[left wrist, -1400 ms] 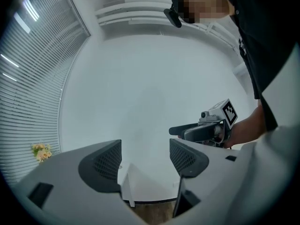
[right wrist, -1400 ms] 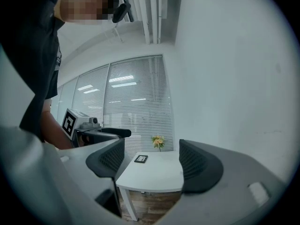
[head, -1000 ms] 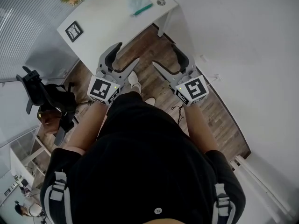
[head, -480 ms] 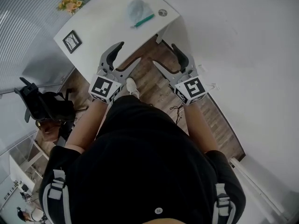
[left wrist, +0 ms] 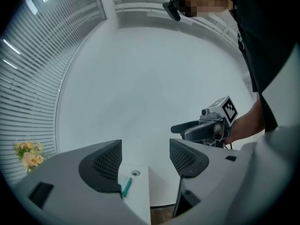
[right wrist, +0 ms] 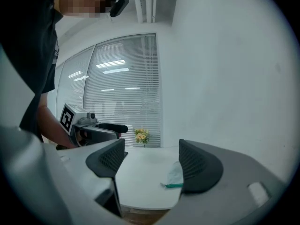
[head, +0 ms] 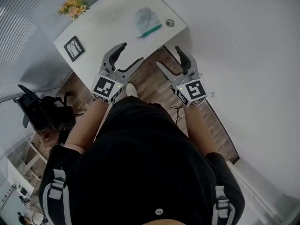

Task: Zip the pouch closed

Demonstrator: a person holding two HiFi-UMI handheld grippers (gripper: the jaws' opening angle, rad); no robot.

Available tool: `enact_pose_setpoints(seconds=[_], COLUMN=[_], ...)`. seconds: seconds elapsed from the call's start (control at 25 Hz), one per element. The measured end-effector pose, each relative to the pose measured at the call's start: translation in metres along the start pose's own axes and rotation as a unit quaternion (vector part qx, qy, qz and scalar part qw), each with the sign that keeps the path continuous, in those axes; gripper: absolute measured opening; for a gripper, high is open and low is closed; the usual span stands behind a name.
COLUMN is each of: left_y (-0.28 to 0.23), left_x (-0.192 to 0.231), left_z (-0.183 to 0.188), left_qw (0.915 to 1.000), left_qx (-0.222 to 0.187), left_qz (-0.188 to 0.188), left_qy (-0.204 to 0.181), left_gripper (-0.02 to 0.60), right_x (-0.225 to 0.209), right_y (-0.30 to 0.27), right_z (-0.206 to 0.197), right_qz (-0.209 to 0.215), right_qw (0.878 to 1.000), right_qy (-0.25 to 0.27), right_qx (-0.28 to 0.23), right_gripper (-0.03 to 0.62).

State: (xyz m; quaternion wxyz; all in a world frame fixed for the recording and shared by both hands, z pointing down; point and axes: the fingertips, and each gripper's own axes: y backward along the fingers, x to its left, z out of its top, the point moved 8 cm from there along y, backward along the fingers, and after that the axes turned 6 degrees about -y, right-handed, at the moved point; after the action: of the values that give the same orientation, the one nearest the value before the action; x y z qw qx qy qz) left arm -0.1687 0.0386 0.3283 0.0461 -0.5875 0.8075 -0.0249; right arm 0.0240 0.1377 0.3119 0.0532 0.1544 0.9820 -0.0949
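The pouch [head: 146, 18] is pale and see-through with a green zip edge [head: 153, 30]. It lies on the white table [head: 108, 27] near the table's right end. Both grippers hang in the air over the wooden floor, just short of the table's near edge. My left gripper [head: 131, 53] is open and empty, and so is my right gripper [head: 168, 56]. In the left gripper view the green zip edge [left wrist: 125, 187] peeks past the left jaw. In the right gripper view the pouch [right wrist: 174, 174] lies beside the right jaw, well ahead of the right gripper [right wrist: 152, 161].
A small round object [head: 169, 23] sits right of the pouch. A framed picture [head: 75, 48] and yellow flowers [head: 72, 6] stand at the table's left end. A black chair [head: 44, 114] is on the floor to the left, and a white wall [head: 243, 55] runs close on the right.
The table and pouch have come nearer in the head view. Both grippers, still open, now reach up to the table's near edge.
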Motion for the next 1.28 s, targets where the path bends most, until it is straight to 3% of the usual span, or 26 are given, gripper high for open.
enact_pose_setpoints(seconds=[0.48, 0.96, 1.28], left_y=[-0.027, -0.089, -0.136], left_x=[0.041, 0.045, 0.032], left_z=[-0.016, -0.022, -0.051], left_qw=[0.9996, 0.9917, 0.9767], left_qx=[0.014, 0.053, 0.11], left_qz=[0.021, 0.115, 0.179], left_qy=[0.012, 0.019, 0.044], left_gripper=[0.308, 0.308, 0.308], right_x=[-0.036, -0.129, -0.195], right_y=[-0.051, -0.093, -0.109], right_z=[0.0, -0.013, -0.045], right_qz=[0.023, 0.121, 0.184], right_qw=[1.0, 0.991, 0.978], right_qy=[-0.006, -0.012, -0.018], right_qx=[0.017, 0.052, 0.096], right_gripper=[0.36, 0.36, 0.36])
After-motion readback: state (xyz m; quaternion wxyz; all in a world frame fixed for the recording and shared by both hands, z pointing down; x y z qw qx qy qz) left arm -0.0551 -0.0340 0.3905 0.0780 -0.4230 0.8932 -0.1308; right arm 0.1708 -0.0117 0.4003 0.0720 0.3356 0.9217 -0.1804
